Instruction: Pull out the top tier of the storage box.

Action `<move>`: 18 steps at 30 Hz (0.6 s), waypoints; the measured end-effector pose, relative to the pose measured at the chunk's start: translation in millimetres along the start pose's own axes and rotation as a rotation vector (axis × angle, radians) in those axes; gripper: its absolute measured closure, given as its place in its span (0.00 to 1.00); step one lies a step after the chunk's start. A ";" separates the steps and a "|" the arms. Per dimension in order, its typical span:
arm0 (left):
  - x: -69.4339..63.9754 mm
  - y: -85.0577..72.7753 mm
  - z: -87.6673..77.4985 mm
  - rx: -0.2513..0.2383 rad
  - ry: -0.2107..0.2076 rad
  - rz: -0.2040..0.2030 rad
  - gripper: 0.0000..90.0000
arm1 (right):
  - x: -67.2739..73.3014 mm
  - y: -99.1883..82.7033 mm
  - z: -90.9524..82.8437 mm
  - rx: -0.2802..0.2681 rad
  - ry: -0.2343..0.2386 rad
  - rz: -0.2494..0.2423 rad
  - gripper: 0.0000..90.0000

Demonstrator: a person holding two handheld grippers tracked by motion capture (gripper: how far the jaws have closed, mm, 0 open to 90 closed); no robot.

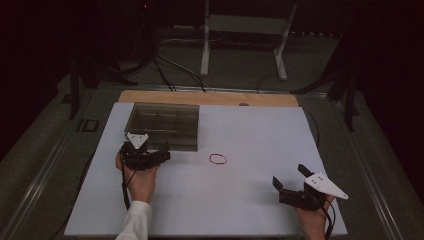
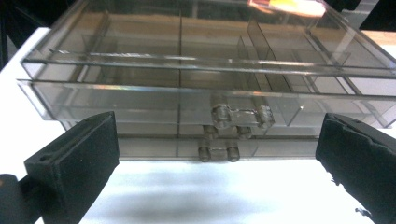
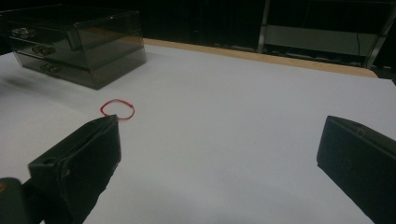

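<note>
A clear smoky plastic drawer box point(image 1: 162, 125) stands at the back left of the white table top point(image 1: 250, 135). My left gripper point(image 1: 147, 151) sits just in front of the box, jaws wide apart and open. In the left gripper view my left gripper point(image 2: 217, 128) faces the box front point(image 2: 140, 98), with two small drawer handles point(image 2: 240, 116) between the jaws but untouched. A red rubber band point(image 1: 217, 159) lies flat on the table right of the box. My right gripper point(image 1: 290, 176) rests open at the front right, empty, and in its own view the right gripper point(image 3: 219, 123) points toward the band point(image 3: 117, 109).
A wooden board edge point(image 1: 210, 97) runs along the table's far side. Beyond it stand a white metal frame point(image 1: 245, 30) and dark cables on the floor. The box point(image 3: 79, 42) is at the far left in the right gripper view.
</note>
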State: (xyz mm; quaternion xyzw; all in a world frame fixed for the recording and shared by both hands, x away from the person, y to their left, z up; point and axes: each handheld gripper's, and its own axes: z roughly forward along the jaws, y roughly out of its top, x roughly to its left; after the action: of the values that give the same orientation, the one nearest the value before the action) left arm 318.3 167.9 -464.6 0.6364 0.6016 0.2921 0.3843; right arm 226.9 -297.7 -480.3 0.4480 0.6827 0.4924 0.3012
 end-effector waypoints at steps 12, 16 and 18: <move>13.9 1.0 2.5 0.051 -0.139 0.043 0.01 | -0.1 0.0 -0.1 -0.001 0.001 0.002 0.00; 16.2 0.6 1.7 0.047 -0.181 0.066 0.01 | -0.4 -0.1 0.0 -0.003 0.001 0.004 0.00; 17.8 1.0 1.2 0.041 -0.218 0.077 0.01 | -0.3 -0.1 0.0 -0.002 0.001 0.004 0.00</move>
State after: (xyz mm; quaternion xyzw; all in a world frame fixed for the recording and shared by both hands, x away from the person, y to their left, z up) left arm 321.7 185.4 -466.0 0.6947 0.5374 0.2234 0.4226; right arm 227.0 -298.0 -480.4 0.4486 0.6816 0.4940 0.3002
